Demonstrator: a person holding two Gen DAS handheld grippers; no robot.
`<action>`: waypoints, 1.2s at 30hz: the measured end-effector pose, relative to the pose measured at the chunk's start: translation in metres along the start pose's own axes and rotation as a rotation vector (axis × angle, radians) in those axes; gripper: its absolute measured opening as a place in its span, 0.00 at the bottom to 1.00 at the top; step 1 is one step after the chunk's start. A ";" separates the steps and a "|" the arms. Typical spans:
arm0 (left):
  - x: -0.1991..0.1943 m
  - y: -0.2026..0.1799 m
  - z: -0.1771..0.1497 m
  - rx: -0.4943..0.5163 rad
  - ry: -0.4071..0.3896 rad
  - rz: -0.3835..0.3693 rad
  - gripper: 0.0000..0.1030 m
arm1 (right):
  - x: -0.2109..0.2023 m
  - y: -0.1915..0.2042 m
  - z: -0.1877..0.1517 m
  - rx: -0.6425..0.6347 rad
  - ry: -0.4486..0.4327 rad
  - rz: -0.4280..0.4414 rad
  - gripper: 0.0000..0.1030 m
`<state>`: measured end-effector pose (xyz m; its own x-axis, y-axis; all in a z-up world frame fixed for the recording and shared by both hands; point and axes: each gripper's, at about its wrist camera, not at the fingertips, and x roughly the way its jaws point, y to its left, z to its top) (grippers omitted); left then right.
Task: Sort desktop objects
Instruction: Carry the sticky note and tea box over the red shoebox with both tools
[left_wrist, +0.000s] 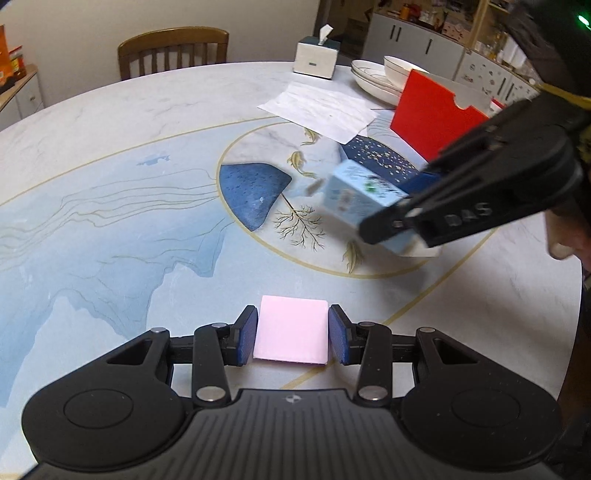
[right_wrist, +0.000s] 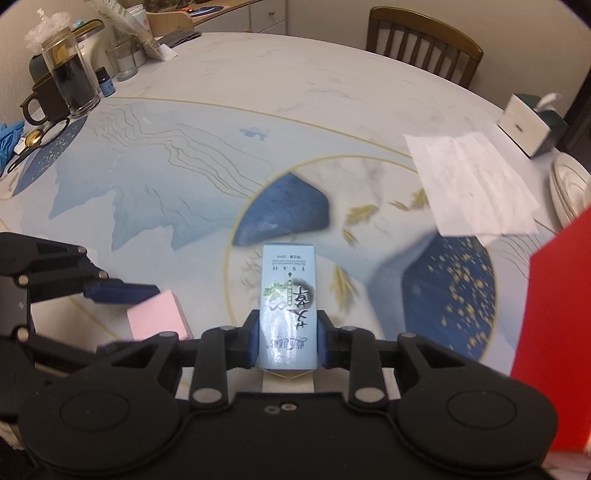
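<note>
A pink sticky-note pad (left_wrist: 291, 332) lies on the table between the fingers of my left gripper (left_wrist: 292, 334). The blue pads stand just beside its two edges; contact is not clear. In the right wrist view the pad (right_wrist: 157, 314) sits beside the left gripper's finger (right_wrist: 118, 291). My right gripper (right_wrist: 287, 341) is shut on a light blue carton (right_wrist: 288, 302) with printed characters and holds it above the table. The carton (left_wrist: 354, 195) also shows in the left wrist view, in the right gripper's black fingers (left_wrist: 399, 221).
A red open box (left_wrist: 436, 114) stands at the right, also in the right wrist view (right_wrist: 554, 314). White paper (left_wrist: 317, 107), stacked plates (left_wrist: 376, 81) and a tissue box (left_wrist: 314, 55) lie beyond. Jars and a mug (right_wrist: 66, 81) stand at the far left. Chairs surround the table.
</note>
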<state>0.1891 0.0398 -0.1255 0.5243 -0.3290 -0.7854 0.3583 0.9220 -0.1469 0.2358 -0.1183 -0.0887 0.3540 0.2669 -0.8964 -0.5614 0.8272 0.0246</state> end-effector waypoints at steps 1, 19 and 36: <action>0.000 0.000 0.000 -0.012 0.000 0.002 0.39 | -0.003 -0.002 -0.003 0.004 0.000 0.004 0.27; -0.023 -0.016 0.014 -0.203 -0.055 0.031 0.39 | -0.053 -0.042 -0.037 0.091 -0.047 0.091 0.27; -0.039 -0.074 0.062 -0.199 -0.118 0.052 0.39 | -0.120 -0.119 -0.047 0.183 -0.183 0.091 0.27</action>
<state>0.1903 -0.0280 -0.0472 0.6286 -0.2909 -0.7212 0.1751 0.9565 -0.2332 0.2253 -0.2722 -0.0048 0.4472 0.4152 -0.7922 -0.4580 0.8671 0.1959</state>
